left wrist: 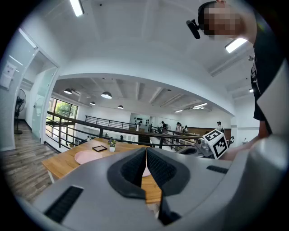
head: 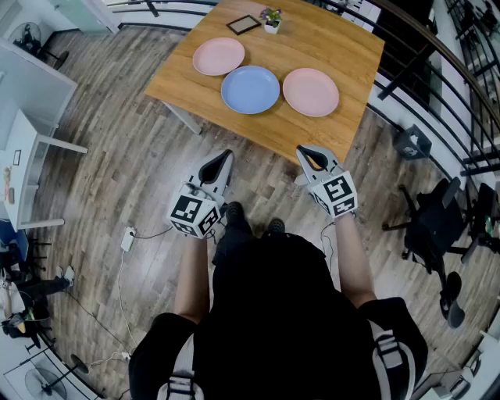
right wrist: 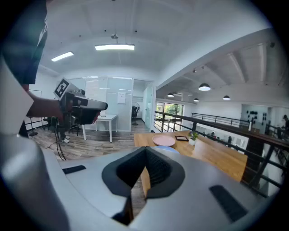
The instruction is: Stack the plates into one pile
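Note:
Three plates lie apart on the wooden table (head: pixel 344 55): a pink plate (head: pixel 219 56) at the left, a blue plate (head: pixel 250 89) in the middle, another pink plate (head: pixel 310 91) at the right. My left gripper (head: pixel 226 155) and right gripper (head: pixel 305 151) hover over the floor, short of the table's near edge, both shut and empty. In the left gripper view the closed left gripper (left wrist: pixel 146 155) faces the table, with the left pink plate (left wrist: pixel 86 156) beyond. In the right gripper view the closed right gripper (right wrist: pixel 145 158) points at the pink plate (right wrist: pixel 163 140) and the blue plate (right wrist: pixel 170 149).
A small picture frame (head: pixel 244 24) and a potted plant (head: pixel 271 19) stand at the table's far edge. A black railing (head: pixel 437 55) runs behind and right of the table. A black office chair (head: pixel 437 226) is at the right, a white desk (head: pixel 31 148) at the left, cables (head: pixel 129 238) on the floor.

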The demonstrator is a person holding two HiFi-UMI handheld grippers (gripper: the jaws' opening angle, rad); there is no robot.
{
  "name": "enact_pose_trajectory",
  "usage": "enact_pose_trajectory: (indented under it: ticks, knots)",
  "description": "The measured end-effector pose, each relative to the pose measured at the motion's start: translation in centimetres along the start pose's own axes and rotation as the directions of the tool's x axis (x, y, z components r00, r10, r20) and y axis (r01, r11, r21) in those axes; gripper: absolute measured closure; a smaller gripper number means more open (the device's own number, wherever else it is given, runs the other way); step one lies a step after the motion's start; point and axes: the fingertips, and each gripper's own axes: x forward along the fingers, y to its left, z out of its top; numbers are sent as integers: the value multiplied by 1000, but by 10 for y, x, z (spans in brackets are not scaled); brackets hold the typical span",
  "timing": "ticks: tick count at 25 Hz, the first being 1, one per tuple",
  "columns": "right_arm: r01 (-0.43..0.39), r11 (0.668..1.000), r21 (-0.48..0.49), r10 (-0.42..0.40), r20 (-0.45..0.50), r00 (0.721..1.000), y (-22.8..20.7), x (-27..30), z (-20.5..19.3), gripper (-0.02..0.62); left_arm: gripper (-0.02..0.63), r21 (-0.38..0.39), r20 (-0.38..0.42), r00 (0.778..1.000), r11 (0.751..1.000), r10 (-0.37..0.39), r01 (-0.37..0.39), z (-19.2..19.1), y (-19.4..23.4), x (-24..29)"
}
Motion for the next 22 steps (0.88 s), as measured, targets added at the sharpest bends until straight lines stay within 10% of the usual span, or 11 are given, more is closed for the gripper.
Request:
enact_pose_trajectory:
  ticks: [22]
  knots:
    - [-4,1000,-24,4,1,1000,1,-6,-1,589,583,23,-16,1000,999,26,-26,-5,-8,-13]
